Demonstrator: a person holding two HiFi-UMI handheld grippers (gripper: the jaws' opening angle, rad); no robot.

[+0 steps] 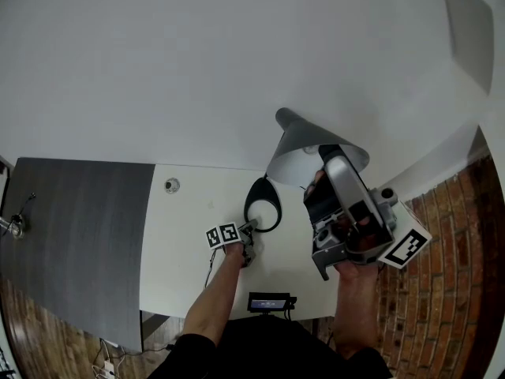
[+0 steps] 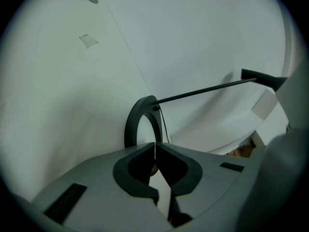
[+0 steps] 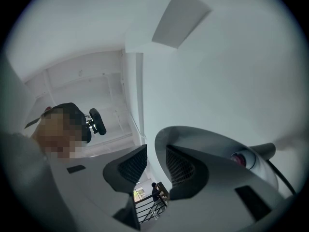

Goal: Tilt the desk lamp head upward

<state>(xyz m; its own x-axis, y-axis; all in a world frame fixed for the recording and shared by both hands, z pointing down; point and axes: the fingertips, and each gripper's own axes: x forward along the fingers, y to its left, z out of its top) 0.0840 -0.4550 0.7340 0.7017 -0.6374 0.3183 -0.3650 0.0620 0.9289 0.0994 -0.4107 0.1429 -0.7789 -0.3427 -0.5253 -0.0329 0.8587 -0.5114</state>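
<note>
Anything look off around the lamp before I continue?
Nothing stands out. The lamp's ring base rests on the white desk, the shade looks intact with the right claw straddling its rim, and nothing is spilled.

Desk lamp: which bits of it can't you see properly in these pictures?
- Head view: the right gripper covers the near rim of the grey cone-shaped lamp shade.
- Left gripper view: the left gripper hides the bottom of the black ring-shaped base. The thin black arm ends behind a blurry pale shape.
- Right gripper view: the gripper body covers the shade's lower part, and the base is out of frame.
</note>
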